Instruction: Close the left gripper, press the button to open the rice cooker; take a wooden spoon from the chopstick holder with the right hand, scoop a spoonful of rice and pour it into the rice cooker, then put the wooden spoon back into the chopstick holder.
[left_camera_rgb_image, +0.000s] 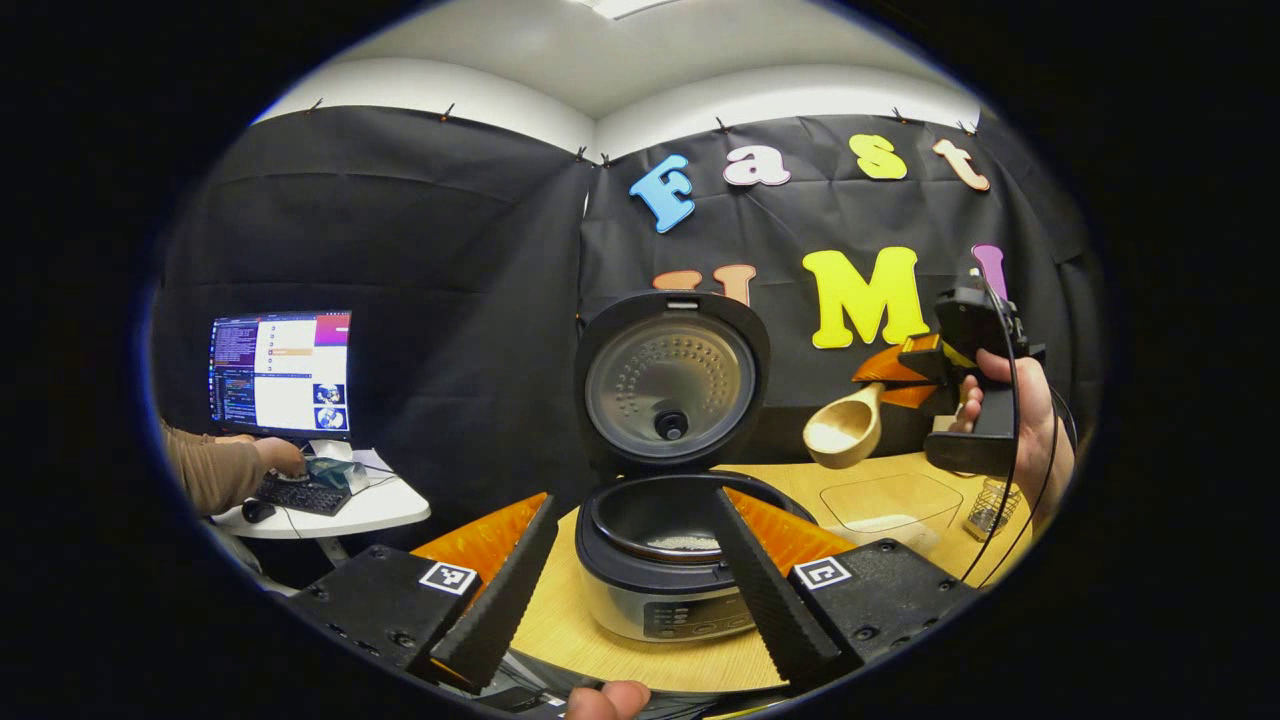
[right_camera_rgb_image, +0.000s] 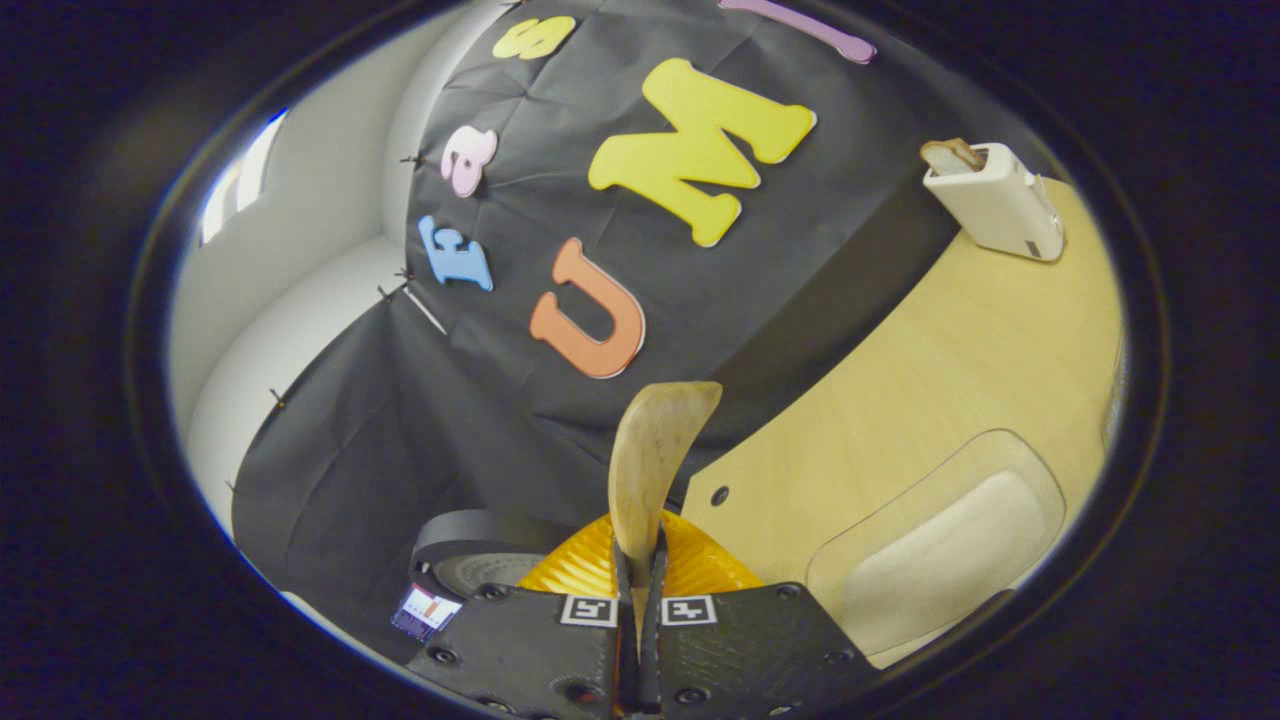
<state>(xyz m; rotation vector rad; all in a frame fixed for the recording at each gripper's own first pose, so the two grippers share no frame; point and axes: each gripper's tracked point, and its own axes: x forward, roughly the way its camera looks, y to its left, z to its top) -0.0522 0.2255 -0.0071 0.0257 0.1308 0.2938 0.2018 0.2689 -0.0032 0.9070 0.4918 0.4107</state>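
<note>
Far out at nine o'clock in the left gripper view, a person's sleeve rested by a keyboard (left_camera_rgb_image: 300, 492) under a lit monitor (left_camera_rgb_image: 281, 372) on a small white table (left_camera_rgb_image: 385, 510); none of that was my business.

My left claw (left_camera_rgb_image: 630, 575) hung with its jaws spread wide apart, holding nothing, framing the rice cooker (left_camera_rgb_image: 660, 575) at six o'clock. The lid (left_camera_rgb_image: 670, 378) stood straight up, so I judged the button press done. A pale patch of rice (left_camera_rgb_image: 684, 543) lay at the bottom of the pot, and the wooden spoon (left_camera_rgb_image: 845, 430) at three o'clock showed a bare bowl tipped toward me. That told me the pour was over and the return trip was the step in hand.

My right claw (left_camera_rgb_image: 905, 378) was clamped tight on the spoon's handle, held up above the bench (left_camera_rgb_image: 800, 480) between the cooker and the clear rice tray (left_camera_rgb_image: 880, 505). In the right gripper view the jaws pinched together on the handle (right_camera_rgb_image: 640, 500), the spoon rising edge-on toward twelve o'clock.

Next, I reckoned, I needed to swing right to the wire chopstick holder (left_camera_rgb_image: 990, 508) at four o'clock, turn the handle downward and lower it in before letting go.

Hard to read: the holder sat half cut off behind my hand (left_camera_rgb_image: 1025, 415) and its cable, so I couldn't tell what was inside it. The spoon's bowl hid from the right gripper view. A white toaster (right_camera_rgb_image: 995, 205) sat at two o'clock, well off my path.
</note>
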